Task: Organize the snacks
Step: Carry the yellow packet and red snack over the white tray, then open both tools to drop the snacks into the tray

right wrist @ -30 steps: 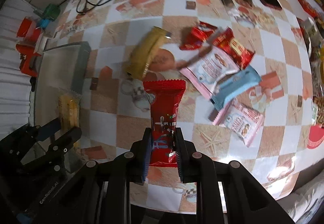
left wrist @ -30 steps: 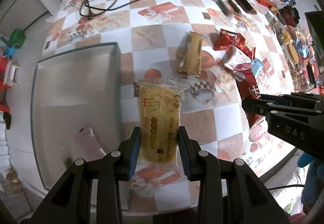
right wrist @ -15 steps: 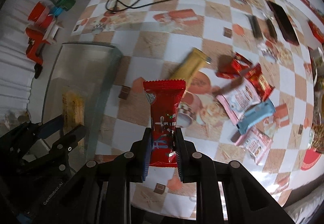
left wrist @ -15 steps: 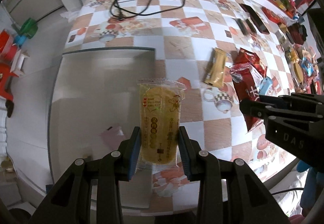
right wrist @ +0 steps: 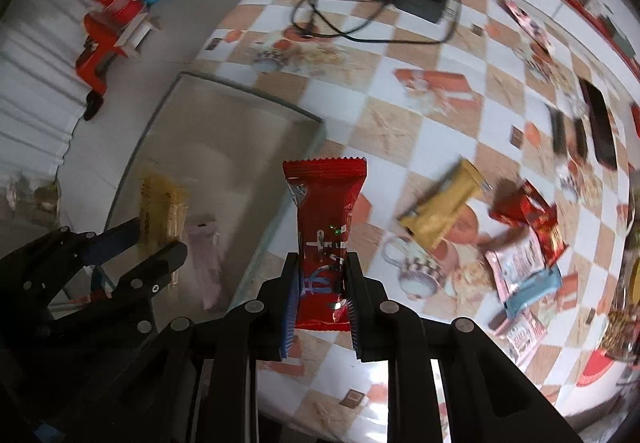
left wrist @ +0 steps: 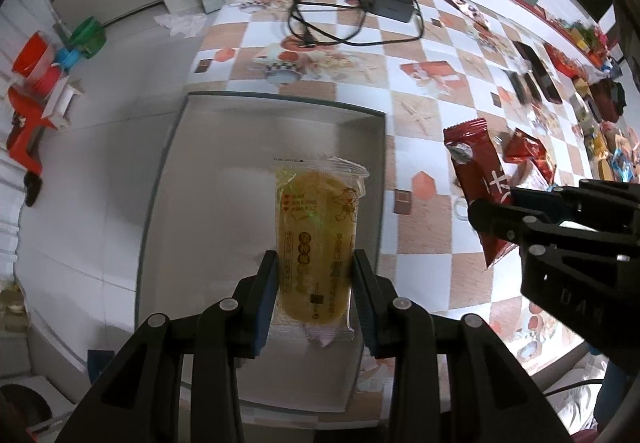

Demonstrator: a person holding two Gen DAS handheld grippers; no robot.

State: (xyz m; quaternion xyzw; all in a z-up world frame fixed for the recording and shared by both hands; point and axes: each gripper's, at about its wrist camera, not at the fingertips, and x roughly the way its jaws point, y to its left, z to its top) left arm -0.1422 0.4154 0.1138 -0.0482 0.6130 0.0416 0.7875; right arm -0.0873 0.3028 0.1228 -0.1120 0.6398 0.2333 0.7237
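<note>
My left gripper (left wrist: 315,267) is shut on a clear packet with a yellow cake (left wrist: 316,231), hanging above the open grey box (left wrist: 280,99). A pale pink packet (left wrist: 326,339) lies on the box floor below it. My right gripper (right wrist: 322,283) is shut on a red snack packet (right wrist: 324,219), which hangs over the box's right wall (right wrist: 248,99). In the left wrist view the right gripper (left wrist: 500,211) and the red packet (left wrist: 476,179) sit just right of the box. In the right wrist view the left gripper (right wrist: 156,243) is at lower left with the yellow cake (right wrist: 162,215).
Loose snacks lie on the checked tablecloth right of the box: a yellow bar (right wrist: 444,207), red packets (right wrist: 528,215), a pink-white packet (right wrist: 516,263), a blue one (right wrist: 532,291). A black adapter with cable (left wrist: 394,5) lies at the far end. Dark flat items (right wrist: 600,127) line the right side. Floor clutter (left wrist: 28,111) lies left.
Both grippers have carried their packets leftward toward the grey box. The yellow cake now hangs over the box interior, and the red packet has reached the box's right wall. Both grips are unchanged.
</note>
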